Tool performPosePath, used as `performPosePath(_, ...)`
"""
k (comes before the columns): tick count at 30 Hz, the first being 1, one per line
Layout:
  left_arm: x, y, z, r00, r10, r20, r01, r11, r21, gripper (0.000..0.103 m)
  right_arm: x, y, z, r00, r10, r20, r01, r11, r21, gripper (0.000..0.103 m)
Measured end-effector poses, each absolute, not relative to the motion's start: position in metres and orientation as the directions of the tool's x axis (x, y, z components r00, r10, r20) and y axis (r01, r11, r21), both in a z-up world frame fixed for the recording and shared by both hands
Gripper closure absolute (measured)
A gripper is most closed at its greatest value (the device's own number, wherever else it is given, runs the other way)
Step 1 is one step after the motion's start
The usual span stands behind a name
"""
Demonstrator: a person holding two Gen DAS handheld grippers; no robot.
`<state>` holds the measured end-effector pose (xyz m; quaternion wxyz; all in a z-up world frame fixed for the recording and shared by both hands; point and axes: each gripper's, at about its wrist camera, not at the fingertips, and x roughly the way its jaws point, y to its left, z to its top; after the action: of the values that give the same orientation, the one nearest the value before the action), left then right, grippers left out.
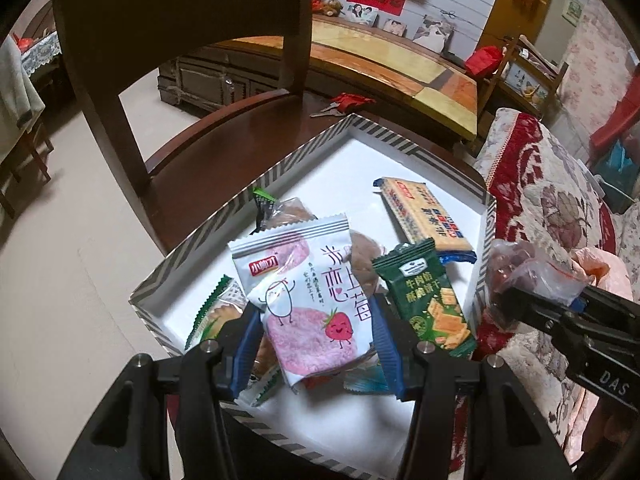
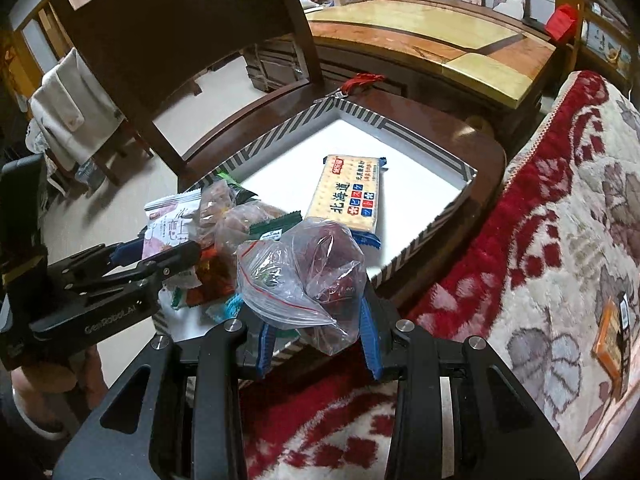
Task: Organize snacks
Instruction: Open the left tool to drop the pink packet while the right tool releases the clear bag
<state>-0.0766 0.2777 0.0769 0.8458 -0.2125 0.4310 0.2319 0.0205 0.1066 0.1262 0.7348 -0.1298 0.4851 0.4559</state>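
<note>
A striped-rim white box (image 1: 304, 148) sits on a wooden chair seat and holds several snack packs. My left gripper (image 1: 316, 340) is shut on a white and pink strawberry rice-cracker packet (image 1: 308, 292) and holds it over the box's near end. A green cracker pack (image 1: 428, 296) and a yellow soda-cracker pack (image 1: 424, 216) lie in the box. My right gripper (image 2: 316, 344) is shut on a clear zip bag of dark red snacks (image 2: 304, 276), held above the box's near right edge (image 2: 424, 240). The yellow pack (image 2: 348, 200) shows behind it.
A dark chair back (image 1: 180, 20) rises at the box's far left. A red and cream floral cushion (image 2: 560, 240) lies right of the chair, with an orange packet (image 2: 612, 336) on it. A long wooden TV cabinet (image 2: 420, 40) stands behind. Red keys (image 2: 360, 80) lie past the box.
</note>
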Motion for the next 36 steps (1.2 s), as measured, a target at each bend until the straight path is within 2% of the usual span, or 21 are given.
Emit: performPosePath(36, -0.059, 0.287, 0.056, 0.502, 0.203, -0.841, -0.585, 0.796, -0.157, 0.048, 0.047, 0.209, 0.093, 0.054, 0.505, -0.862, -0.831, 0.501, 0.241, 0.068)
